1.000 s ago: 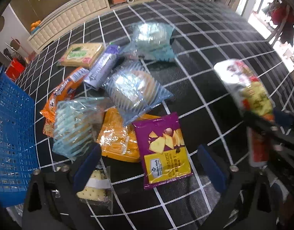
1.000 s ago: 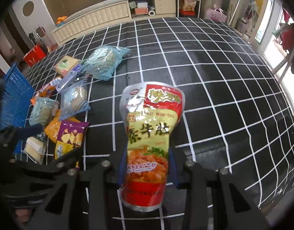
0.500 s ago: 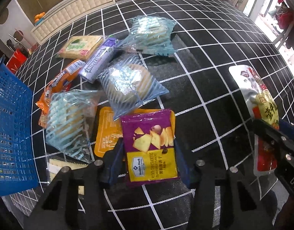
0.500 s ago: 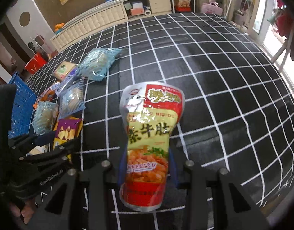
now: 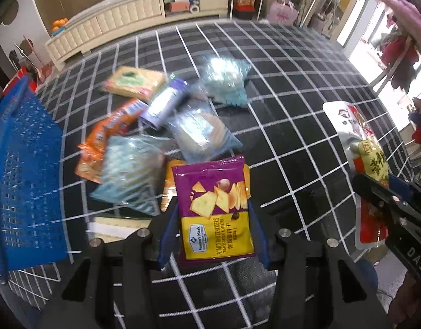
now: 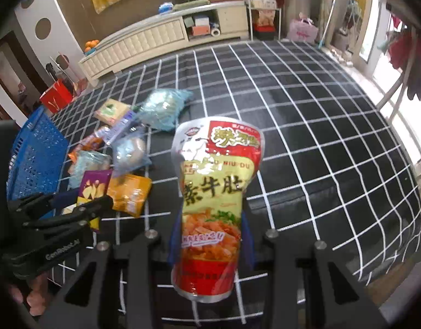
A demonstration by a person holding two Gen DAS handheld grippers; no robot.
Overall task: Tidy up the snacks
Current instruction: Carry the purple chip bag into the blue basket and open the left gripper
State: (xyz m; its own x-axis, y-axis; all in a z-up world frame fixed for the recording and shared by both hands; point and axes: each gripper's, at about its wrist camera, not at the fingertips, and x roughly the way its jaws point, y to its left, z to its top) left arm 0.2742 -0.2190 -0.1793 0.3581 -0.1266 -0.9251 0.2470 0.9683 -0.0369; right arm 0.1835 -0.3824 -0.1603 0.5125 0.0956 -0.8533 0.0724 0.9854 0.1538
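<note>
My left gripper (image 5: pixel 211 219) is shut on a purple and yellow cracker bag (image 5: pixel 214 205) and holds it lifted above the black checked cloth. It also shows at the left of the right wrist view (image 6: pixel 91 192). My right gripper (image 6: pixel 210 224) is shut on a red and yellow pouch (image 6: pixel 213 192), held upright in the air; the pouch also shows at the right of the left wrist view (image 5: pixel 366 164). A pile of snacks lies on the cloth: an orange bag (image 6: pixel 129 194), several clear blue-striped bags (image 5: pixel 128 172), a purple wrapper (image 5: pixel 163 104), an orange wrapper (image 5: pixel 109 131).
A blue plastic basket (image 5: pixel 21 178) stands at the left edge of the cloth, next to the pile. A green biscuit pack (image 5: pixel 133 83) lies at the back of the pile. A white low cabinet (image 6: pixel 155 38) stands beyond the cloth.
My left gripper closed on the purple cracker bag and lifted it off the orange bag. My right gripper rose a little with the pouch still in it.
</note>
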